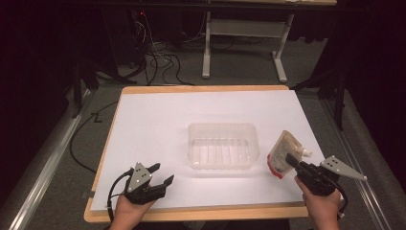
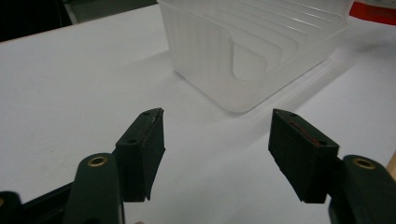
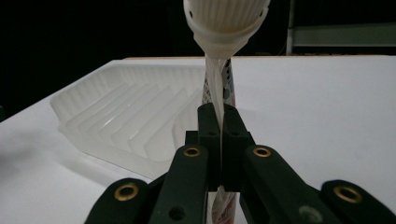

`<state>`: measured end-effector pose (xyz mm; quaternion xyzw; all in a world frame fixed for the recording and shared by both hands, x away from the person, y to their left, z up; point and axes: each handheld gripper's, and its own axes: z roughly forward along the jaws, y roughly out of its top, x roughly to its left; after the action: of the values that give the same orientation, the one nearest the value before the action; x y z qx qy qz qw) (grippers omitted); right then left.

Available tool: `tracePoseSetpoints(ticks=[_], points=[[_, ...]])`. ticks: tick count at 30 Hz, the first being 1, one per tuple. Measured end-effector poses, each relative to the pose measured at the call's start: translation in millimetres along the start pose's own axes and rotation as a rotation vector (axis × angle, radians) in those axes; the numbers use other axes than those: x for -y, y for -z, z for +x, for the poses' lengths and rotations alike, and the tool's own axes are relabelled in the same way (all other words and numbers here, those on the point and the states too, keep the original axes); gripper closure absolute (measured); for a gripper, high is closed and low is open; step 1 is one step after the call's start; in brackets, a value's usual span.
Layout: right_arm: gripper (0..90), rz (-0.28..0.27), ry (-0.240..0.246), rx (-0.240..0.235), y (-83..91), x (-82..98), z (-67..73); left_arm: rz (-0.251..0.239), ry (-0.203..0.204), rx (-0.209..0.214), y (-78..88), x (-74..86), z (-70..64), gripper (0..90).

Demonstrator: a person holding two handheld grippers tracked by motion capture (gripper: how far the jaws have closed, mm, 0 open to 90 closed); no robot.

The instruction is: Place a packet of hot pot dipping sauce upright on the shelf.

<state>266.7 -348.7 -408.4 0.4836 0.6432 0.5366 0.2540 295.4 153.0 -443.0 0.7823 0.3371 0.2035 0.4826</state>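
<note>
High view: white surface on wooden board, dark room, cables on floor | pouch right of clear tray, pinched by right tongs | left tongs released, empty | right gripper view: ribbed cap above clenched jaws.

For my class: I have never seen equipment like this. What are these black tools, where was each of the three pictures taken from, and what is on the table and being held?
A person holds a hand tool with two black jaws in each hand. The high view looks down from above on the table; the other two pictures come from cameras riding on each tool. The left gripper rests with jaws open and nothing between them. The right gripper is shut on a spouted pouch, pinching its flat edge, white cap uppermost. A clear plastic tray sits mid-table.
</note>
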Motion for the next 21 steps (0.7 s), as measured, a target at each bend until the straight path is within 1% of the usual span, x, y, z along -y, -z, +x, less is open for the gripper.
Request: tracePoseSetpoints(ticks=[6, 12, 13, 14, 18, 21], points=[[90.0, -0.025, 0.004, -0.006, 6.0, -5.2, 6.7, -0.006, 0.002, 0.000, 0.6, -0.1, 0.6, 36.3], [90.0, -0.055, 0.006, -0.041, 14.4, -14.6, 14.3, -0.005, 0.001, 0.000, 1.6, -0.3, 0.6, 36.3], [90.0, -0.055, 0.006, -0.041, 14.4, -14.6, 14.3, -0.005, 0.001, 0.001, 1.6, -0.4, 0.6, 36.3], [90.0, -0.071, 0.004, -0.057, 16.6, -18.3, 18.0, -0.005, 0.001, 0.000, 1.4, -0.4, 0.5, 36.3], [90.0, -0.076, 0.010, -0.077, 16.4, -22.7, 25.4, -0.001, -0.002, 0.002, -0.3, -0.3, -0.6, 36.3], [90.0, -0.075, 0.006, -0.092, 13.8, -24.7, 30.5, 0.002, -0.009, 0.003, -1.1, -0.3, -1.5, 36.3]])
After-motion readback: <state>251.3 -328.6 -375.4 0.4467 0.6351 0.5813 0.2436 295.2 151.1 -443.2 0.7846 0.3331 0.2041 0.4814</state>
